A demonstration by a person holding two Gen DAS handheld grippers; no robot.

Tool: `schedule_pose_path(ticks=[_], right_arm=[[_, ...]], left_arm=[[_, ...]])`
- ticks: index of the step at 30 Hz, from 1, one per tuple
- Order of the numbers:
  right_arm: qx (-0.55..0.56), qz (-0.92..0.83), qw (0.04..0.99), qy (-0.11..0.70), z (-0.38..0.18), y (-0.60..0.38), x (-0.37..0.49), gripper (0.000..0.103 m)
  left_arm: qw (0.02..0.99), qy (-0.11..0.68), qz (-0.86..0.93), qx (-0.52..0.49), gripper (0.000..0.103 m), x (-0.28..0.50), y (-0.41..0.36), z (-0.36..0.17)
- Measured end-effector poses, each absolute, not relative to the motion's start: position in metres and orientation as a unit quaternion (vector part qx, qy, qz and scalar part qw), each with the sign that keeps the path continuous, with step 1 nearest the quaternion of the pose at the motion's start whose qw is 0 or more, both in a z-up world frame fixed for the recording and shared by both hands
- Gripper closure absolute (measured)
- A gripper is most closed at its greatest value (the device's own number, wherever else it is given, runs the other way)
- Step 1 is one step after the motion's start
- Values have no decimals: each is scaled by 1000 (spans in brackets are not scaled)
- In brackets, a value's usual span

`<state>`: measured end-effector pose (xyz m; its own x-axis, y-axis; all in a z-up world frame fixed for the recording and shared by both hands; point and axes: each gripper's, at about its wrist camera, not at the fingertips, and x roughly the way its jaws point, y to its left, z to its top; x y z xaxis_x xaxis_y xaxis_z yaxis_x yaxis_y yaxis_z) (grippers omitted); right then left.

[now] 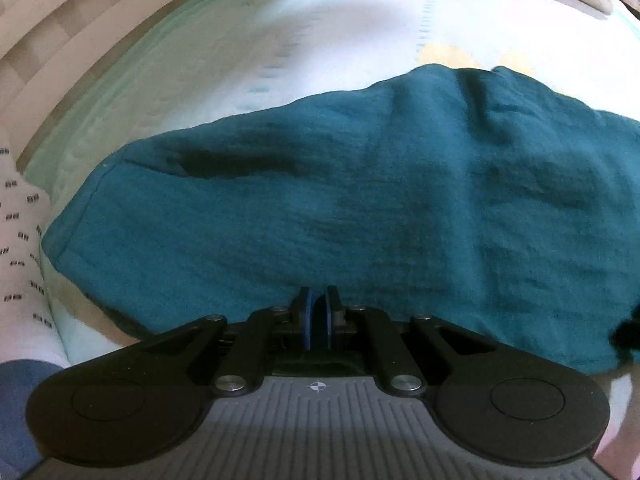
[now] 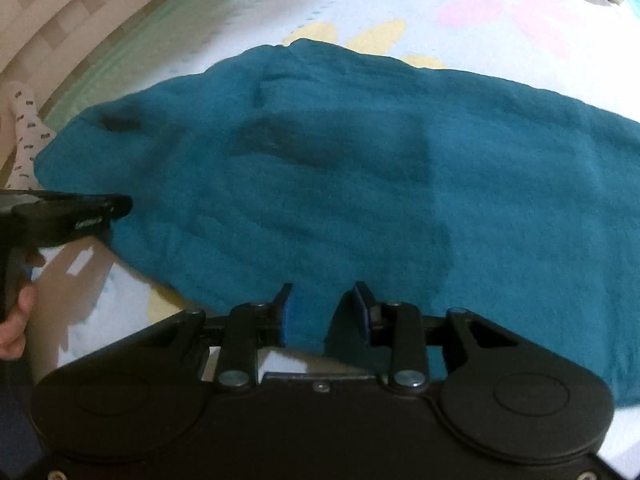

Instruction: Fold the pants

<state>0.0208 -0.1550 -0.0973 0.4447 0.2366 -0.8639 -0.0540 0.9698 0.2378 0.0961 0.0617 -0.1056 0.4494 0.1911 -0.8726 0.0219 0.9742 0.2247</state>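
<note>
I see the pants as a teal, soft, slightly fuzzy cloth lying spread on the bed sheet, flat but rumpled, with shallow creases and a dark fold shadow near their left end. A stitched hem runs along that left end. In the right wrist view the pants stretch across the sheet, right side running out of frame.

Teal pants lie on a seemingly floral-printed bed.
</note>
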Motion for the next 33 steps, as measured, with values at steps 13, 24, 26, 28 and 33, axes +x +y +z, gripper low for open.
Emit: schedule_pose_path(ticks=[13, 24, 26, 28, 33], right_arm=[[187, -58, 863, 466, -37, -307, -8, 59], [244, -195, 832, 458, -15, -453, -53, 59], [257, -205, 824, 462, -20, -472, -56, 59], [267, -217, 814, 468, -29, -487, -62, 59], [290, -241, 790, 484, -51, -519, -76, 59]], left_arm=[[856, 510, -2, 82, 95, 89, -5, -65], [842, 509, -133, 121, 94, 73, -139, -64], [835, 513, -150, 133, 94, 69, -159, -70], [826, 521, -163, 139, 94, 67, -173, -78], [803, 550, -179, 145, 94, 66, -192, -102]])
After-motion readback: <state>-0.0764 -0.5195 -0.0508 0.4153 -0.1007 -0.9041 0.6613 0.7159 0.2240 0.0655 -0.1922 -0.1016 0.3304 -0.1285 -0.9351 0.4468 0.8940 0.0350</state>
